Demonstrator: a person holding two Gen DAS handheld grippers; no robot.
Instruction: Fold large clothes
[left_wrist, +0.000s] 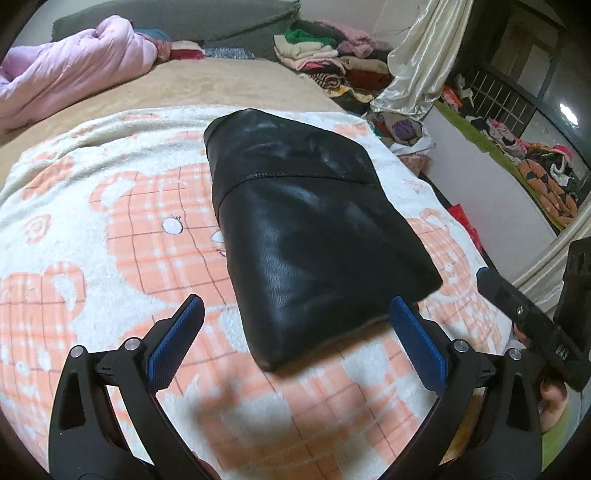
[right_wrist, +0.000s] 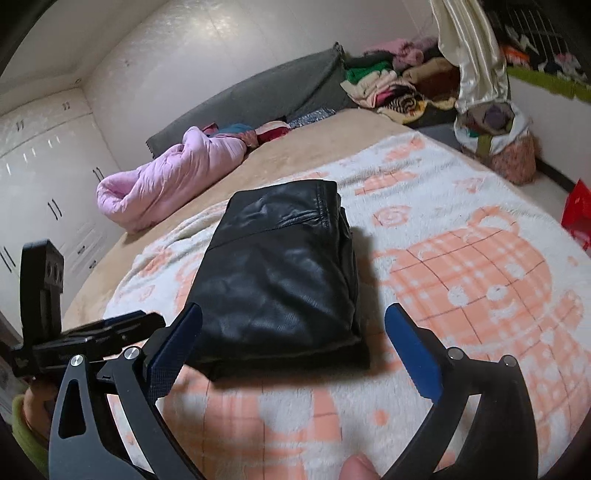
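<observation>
A black leather garment (left_wrist: 310, 229) lies folded into a thick rectangular bundle on the white and orange bear-print blanket (left_wrist: 110, 229). My left gripper (left_wrist: 295, 314) hovers open just in front of the bundle's near end, its blue pads (left_wrist: 173, 339) wide apart and touching nothing. In the right wrist view the same bundle (right_wrist: 280, 280) lies ahead, with my right gripper (right_wrist: 293, 321) open above its near edge and nothing between the pads (right_wrist: 413, 354). Each gripper's body shows at the edge of the other view, held by a hand in a green sleeve.
A pink quilt (right_wrist: 166, 181) lies crumpled at the far side of the bed against grey cushions (right_wrist: 258, 96). Stacks of folded clothes (left_wrist: 325, 59) and a hanging cream curtain (left_wrist: 417, 62) stand beyond the bed's far corner. White wardrobes (right_wrist: 44, 166) line the wall.
</observation>
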